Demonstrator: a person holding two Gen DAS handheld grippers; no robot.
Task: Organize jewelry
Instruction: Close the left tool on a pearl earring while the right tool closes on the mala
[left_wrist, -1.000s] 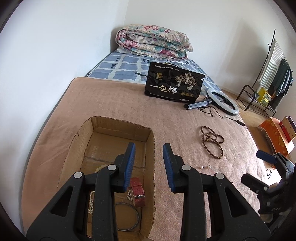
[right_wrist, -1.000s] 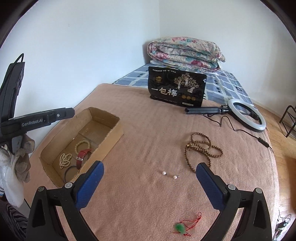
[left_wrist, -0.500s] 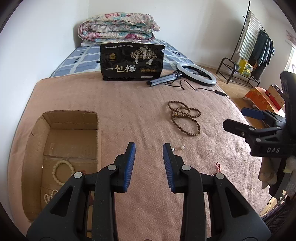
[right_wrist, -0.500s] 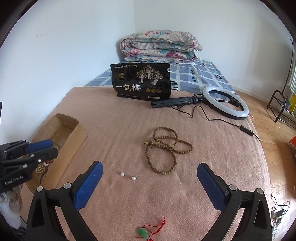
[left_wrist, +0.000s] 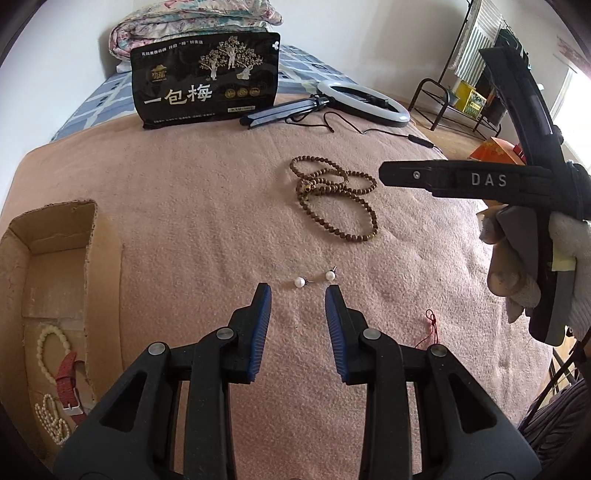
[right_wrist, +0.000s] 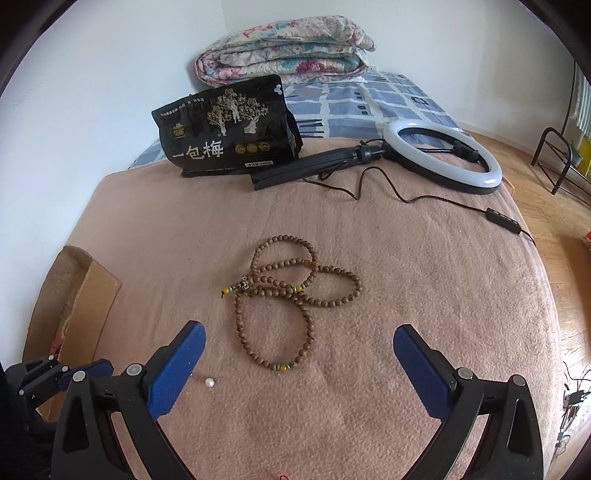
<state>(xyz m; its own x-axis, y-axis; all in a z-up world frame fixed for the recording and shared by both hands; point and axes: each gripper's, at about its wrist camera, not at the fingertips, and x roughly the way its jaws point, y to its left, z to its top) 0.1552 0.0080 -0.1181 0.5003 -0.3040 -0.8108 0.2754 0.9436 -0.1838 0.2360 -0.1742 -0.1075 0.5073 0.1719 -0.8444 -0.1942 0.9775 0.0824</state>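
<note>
**Both grippers held over jewelry on the bed**

The left gripper (left_wrist: 297, 291) is held low over the pink blanket (left_wrist: 207, 192), its jaws parted and empty. Two pearl earrings (left_wrist: 314, 279) are seen just beyond its tips, at 12 o'clock. A wooden bead necklace (left_wrist: 334, 197) is coiled farther off, at 1 o'clock. A cardboard box (left_wrist: 88, 236) is placed at 9 o'clock; a bead bracelet (left_wrist: 50, 349), a red strap (left_wrist: 66, 384) and what appears to be a pearl string (left_wrist: 51, 422) are kept inside.

The right gripper (right_wrist: 299, 347) is held with jaws spread wide and empty, and the necklace (right_wrist: 291, 295) is framed between them. A black pouch (right_wrist: 229, 129) and a ring light (right_wrist: 443, 157) are set at 12 o'clock.
</note>
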